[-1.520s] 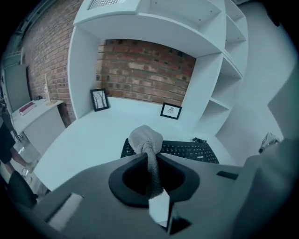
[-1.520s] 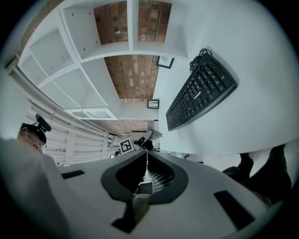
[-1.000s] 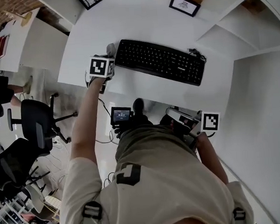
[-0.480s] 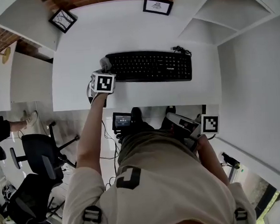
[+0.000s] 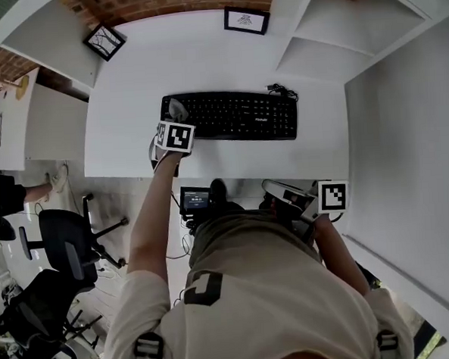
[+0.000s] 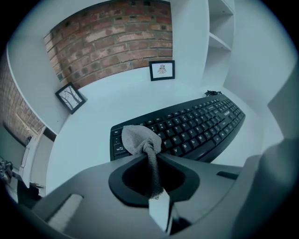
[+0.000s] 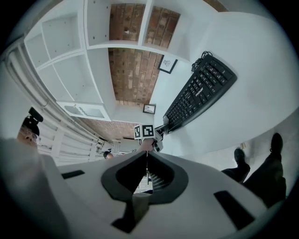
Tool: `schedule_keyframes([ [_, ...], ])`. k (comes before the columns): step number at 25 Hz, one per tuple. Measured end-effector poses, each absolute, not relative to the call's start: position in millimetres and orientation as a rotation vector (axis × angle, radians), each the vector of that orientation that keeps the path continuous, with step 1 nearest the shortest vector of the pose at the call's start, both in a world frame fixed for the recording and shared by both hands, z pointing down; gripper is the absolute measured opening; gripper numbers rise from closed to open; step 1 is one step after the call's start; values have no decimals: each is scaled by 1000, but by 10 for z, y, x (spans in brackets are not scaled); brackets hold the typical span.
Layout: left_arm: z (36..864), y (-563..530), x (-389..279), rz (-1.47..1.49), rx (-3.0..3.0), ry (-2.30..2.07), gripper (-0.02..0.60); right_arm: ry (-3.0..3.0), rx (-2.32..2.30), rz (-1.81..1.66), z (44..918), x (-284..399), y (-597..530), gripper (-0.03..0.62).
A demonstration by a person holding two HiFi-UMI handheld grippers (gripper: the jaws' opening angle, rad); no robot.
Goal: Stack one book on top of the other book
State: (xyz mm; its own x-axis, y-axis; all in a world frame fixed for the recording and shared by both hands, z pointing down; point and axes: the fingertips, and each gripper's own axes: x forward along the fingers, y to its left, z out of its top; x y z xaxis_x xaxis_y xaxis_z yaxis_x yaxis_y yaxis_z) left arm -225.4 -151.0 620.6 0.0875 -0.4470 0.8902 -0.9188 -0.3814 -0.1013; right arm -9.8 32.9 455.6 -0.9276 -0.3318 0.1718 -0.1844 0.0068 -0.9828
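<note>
While the left gripper [image 6: 149, 154] hangs over the left end of the keyboard [image 6: 196, 123] on the desk [image 5: 202, 55], its jaws are squeezed tight on a grey cloth [image 6: 139, 139]. The right gripper [image 7: 145, 156] is low, off the desk, near the person's leg [image 7: 268, 179]. Its jaws are pressed together with nothing between them. I cannot tell where the books are.

Surfaces and finishes, desk area
Bench [image 5: 203, 70]: smooth matt white. Keyboard [image 5: 232, 116]: matt black plastic. Cloth [image 6: 139, 139]: grey, coarse woven texture, nipped in the left gripper [image 6: 150, 156] of smooth matt grey plastic. Brick wall [image 6: 112, 42]: rough, reddish-brown.
</note>
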Motion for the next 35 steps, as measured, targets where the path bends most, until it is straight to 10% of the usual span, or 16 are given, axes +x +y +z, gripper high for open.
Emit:
schedule_keyframes([
  [35, 6197, -1296, -43, 1158, 1896, -1189, 34, 2024, -384, -2033, 4509, 1367, 250, 6],
])
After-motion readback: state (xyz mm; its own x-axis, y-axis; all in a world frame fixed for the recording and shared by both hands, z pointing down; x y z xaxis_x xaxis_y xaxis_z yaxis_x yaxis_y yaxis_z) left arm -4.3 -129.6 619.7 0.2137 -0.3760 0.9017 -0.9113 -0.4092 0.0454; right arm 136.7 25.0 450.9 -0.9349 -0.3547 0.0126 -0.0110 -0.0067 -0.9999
